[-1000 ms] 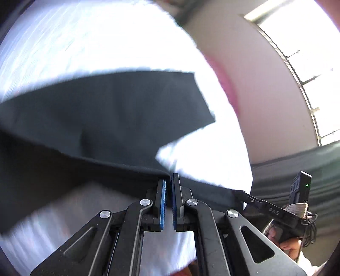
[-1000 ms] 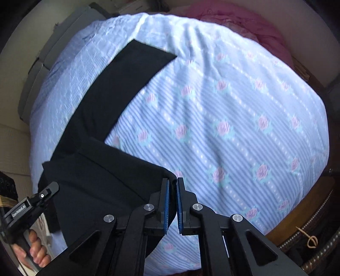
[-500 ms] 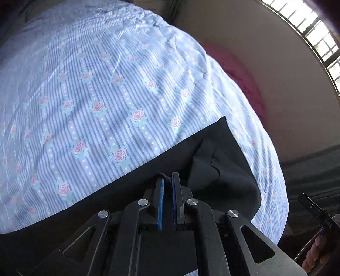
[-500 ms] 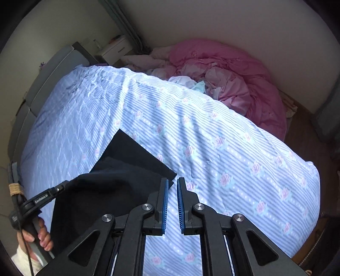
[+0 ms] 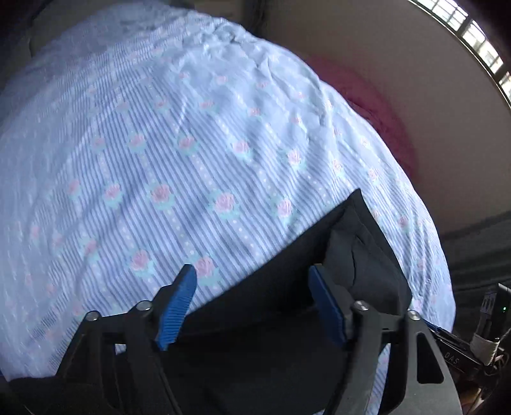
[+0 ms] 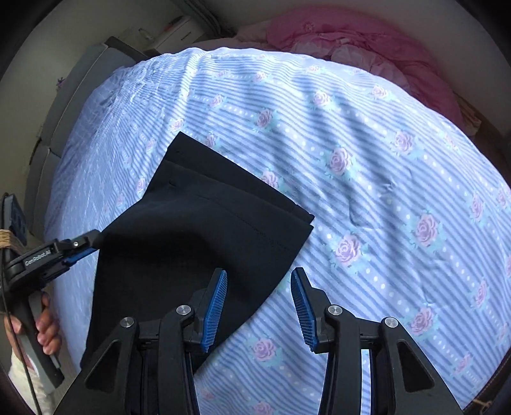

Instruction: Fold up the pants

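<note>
The black pants (image 6: 198, 236) lie folded over on the striped floral bedsheet (image 6: 367, 153), with the leg hems stacked at the far end. In the left wrist view the pants (image 5: 287, 319) lie under and just ahead of my fingers. My left gripper (image 5: 252, 303) is open over the pants' edge and holds nothing. It also shows at the left of the right wrist view (image 6: 80, 245), at the pants' left edge. My right gripper (image 6: 259, 306) is open and empty, its left finger over the pants' near right edge.
A pink bedding heap (image 6: 367, 41) lies at the far side of the bed. A grey headboard (image 6: 73, 105) and a white nightstand (image 6: 166, 28) stand at the far left. The bedsheet (image 5: 159, 159) fills the left wrist view.
Both grippers carried the pants' end over and laid it on the other end. Both have since opened and let go of the cloth.
</note>
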Tool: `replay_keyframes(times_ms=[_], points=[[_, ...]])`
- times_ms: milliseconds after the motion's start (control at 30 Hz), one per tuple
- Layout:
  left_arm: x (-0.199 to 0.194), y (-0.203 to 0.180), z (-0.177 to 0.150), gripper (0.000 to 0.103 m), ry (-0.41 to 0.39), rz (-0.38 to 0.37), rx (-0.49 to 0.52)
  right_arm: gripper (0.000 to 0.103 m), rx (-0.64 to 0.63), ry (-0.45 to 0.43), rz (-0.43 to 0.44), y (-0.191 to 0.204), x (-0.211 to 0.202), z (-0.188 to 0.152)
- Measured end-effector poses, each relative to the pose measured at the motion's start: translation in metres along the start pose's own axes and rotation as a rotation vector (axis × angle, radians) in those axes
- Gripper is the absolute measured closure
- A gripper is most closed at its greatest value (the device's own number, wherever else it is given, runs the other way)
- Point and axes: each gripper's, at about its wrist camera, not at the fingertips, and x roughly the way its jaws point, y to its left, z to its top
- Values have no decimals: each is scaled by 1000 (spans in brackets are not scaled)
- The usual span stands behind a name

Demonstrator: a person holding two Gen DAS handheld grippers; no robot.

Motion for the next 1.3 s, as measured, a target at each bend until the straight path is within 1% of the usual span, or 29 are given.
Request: replay_keyframes(times_ms=[33,67,167,233,267,333,367,400,433,467,500,567,633,667,733,767,833,933,1000,1067,1167,1300], points=[[-5,-6,4,22,-21,-21,45,60,7,8,1,-2,4,1],[-10,-14,8,20,-26,-53,100,60,8,12,-1,-3,7,2],[-3,-41,18,19,-11,-109,238,60,3,3,-4,-6,8,3],[12,-53,19,20,34,-134,308,60,9,0,-4,-10,7,3],[27,-60,20,20,68,-143,327,60,14,-1,2,-14,4,3],[51,-66,20,24,129,-139,354,60,25,-5,14,-18,2,2],[66,-66,21,26,155,-114,358,60,29,-1,22,-20,2,2],[77,-65,22,33,178,-80,346,60,33,3,23,-23,3,1],[83,-63,22,43,198,-47,323,60,36,8,19,-27,1,1],[84,-59,20,47,205,-34,288,60,41,12,14,-28,1,0],[79,-53,17,48,193,-47,245,60,46,14,15,-29,0,0],[52,-45,4,46,132,-65,187,60,39,19,11,-27,-7,-3],[17,-40,-16,38,55,-35,173,60,-9,1,8,-20,-22,-10],[-1,-36,-28,35,16,-14,167,60,-39,-9,2,-16,-30,-14],[-39,-26,-57,25,-47,32,143,60,-114,-29,-12,-4,-47,-25],[-61,-20,-75,24,-75,59,119,60,-152,-35,-10,3,-55,-31],[-98,-10,-105,21,-106,82,67,60,-223,-26,3,16,-70,-44],[-145,0,-163,20,-125,133,-57,58,-339,-10,47,40,-94,-69],[-170,6,-197,20,-135,161,-142,49,-415,-7,75,57,-111,-89],[-196,12,-237,20,-150,177,-243,48,-498,-11,100,78,-127,-110],[-234,22,-295,19,-177,194,-394,48,-631,16,164,112,-147,-149],[-279,38,-364,18,-219,231,-539,48,-786,66,261,153,-167,-204]])
